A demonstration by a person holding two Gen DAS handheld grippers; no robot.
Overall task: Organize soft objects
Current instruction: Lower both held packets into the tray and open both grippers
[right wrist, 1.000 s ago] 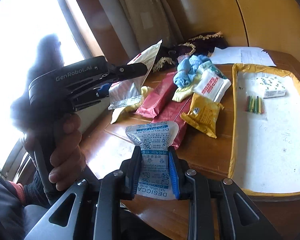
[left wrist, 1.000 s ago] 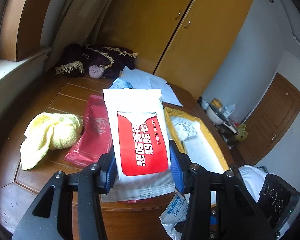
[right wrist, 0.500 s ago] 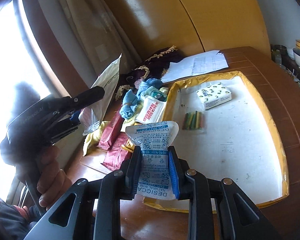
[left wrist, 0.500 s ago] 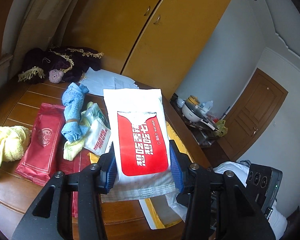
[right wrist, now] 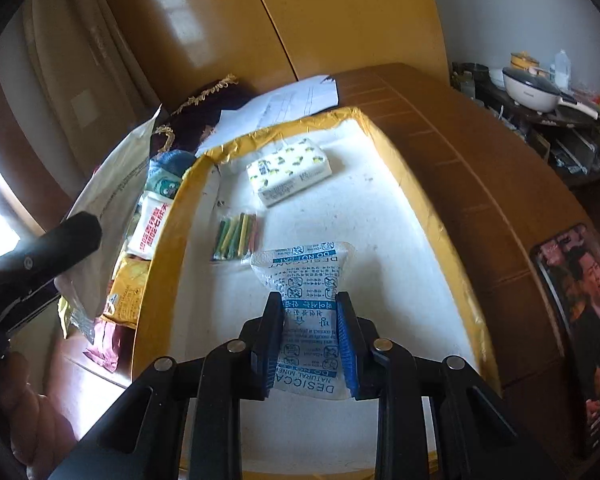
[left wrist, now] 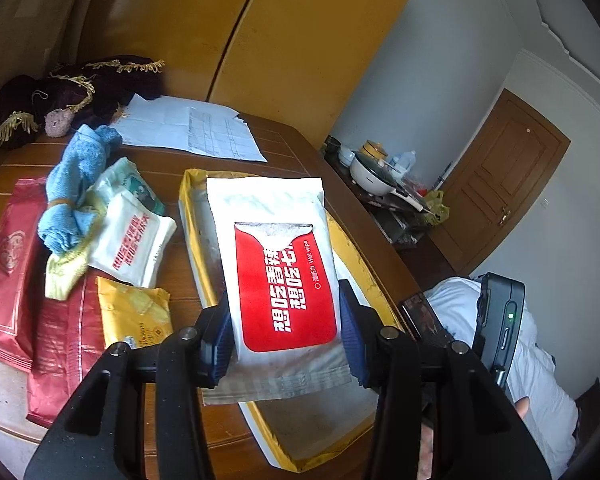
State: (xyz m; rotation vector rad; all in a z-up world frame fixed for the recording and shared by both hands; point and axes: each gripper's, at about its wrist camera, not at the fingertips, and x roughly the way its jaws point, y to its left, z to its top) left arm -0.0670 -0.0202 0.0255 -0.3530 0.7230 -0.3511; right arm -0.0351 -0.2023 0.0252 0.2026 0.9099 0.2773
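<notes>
While the left gripper [left wrist: 284,344] clamps a wet-wipe pack [left wrist: 278,276], the right gripper [right wrist: 310,344] pinches a desiccant sachet [right wrist: 306,308], seemingly above the tray [right wrist: 384,216].

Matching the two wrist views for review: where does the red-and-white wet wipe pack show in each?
Left wrist: wet wipe pack at centre, clamped in the left tongs.
Right wrist: its pale back at the left edge.
Shared landmark: the yellow-rimmed tray.

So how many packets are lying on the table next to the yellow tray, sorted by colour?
Dark red foil packets: 2
Yellow crinkly snack packet: 1
White soft packet with red writing: 1
White-and-green soft packet: 1
Total: 5
</notes>
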